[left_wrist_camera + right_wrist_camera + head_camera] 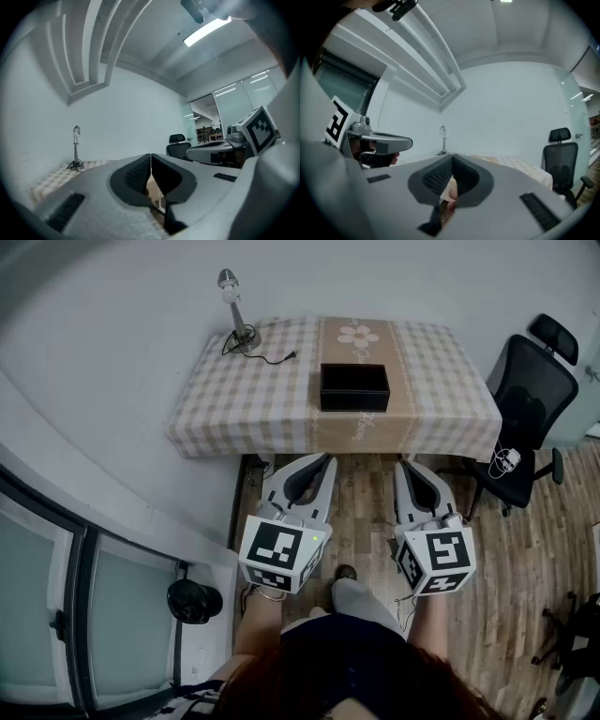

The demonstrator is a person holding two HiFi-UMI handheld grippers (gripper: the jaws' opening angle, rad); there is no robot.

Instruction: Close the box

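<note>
A black open box [354,387] sits on the checked tablecloth of the table [234,399], near its front edge at the middle. Both grippers hang well short of the table, over the wooden floor. My left gripper [323,460] points at the table's front, its jaws pressed together with nothing between them. My right gripper [405,465] stands beside it, also shut and empty. In the left gripper view the left gripper [151,157] shows its pads meeting at the tips. The right gripper [452,159] in its own view looks the same.
A small desk lamp [234,307] with a black cord stands at the table's back left corner. A black office chair [530,413] is at the table's right. A white wall and a glass partition [56,615] run along the left.
</note>
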